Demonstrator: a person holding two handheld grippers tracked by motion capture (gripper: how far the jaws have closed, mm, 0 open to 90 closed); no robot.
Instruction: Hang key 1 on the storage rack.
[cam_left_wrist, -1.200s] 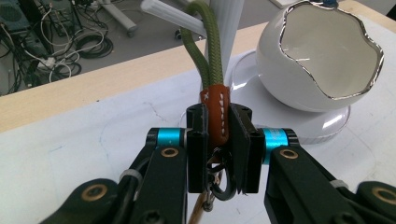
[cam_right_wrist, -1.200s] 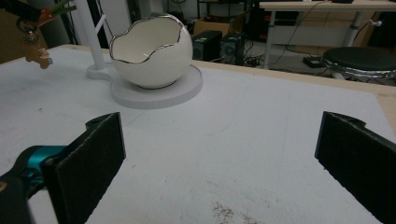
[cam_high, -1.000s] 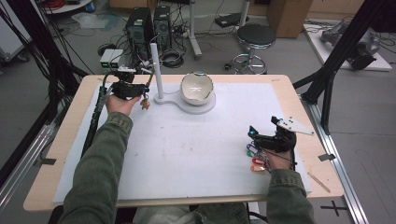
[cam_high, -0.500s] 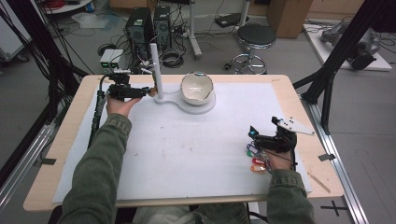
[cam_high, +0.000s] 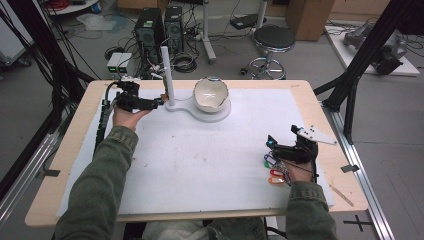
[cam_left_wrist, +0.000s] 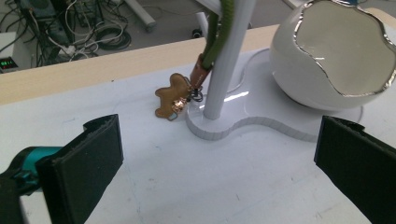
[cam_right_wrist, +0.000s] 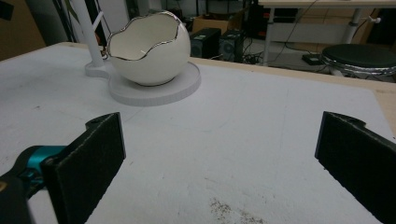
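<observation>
A white stand (cam_high: 186, 106) with a thin post (cam_high: 167, 72) and an egg-shaped bowl (cam_high: 212, 93) sits at the table's far left-centre. A green strap (cam_left_wrist: 217, 32) hangs down the post and ends in a brown bear-shaped charm (cam_left_wrist: 170, 100) at its foot. My left gripper (cam_high: 159, 102) is just left of the post. Its jaws (cam_left_wrist: 219, 135) have just been opening and are open with nothing between them. My right gripper (cam_high: 270, 143) rests near the right front and is open (cam_right_wrist: 219, 135) and empty. It points toward the bowl (cam_right_wrist: 149, 46).
Several coloured key tags (cam_high: 274, 171) lie on the white mat (cam_high: 200, 165) beside my right hand. A wooden stick (cam_high: 342, 195) lies at the table's right front corner. Computer towers, cables and a stool stand on the floor beyond the far edge.
My left gripper has opened and drawn back a little to the left from the post, and the strap and charm now hang there. The right hand has not moved.
</observation>
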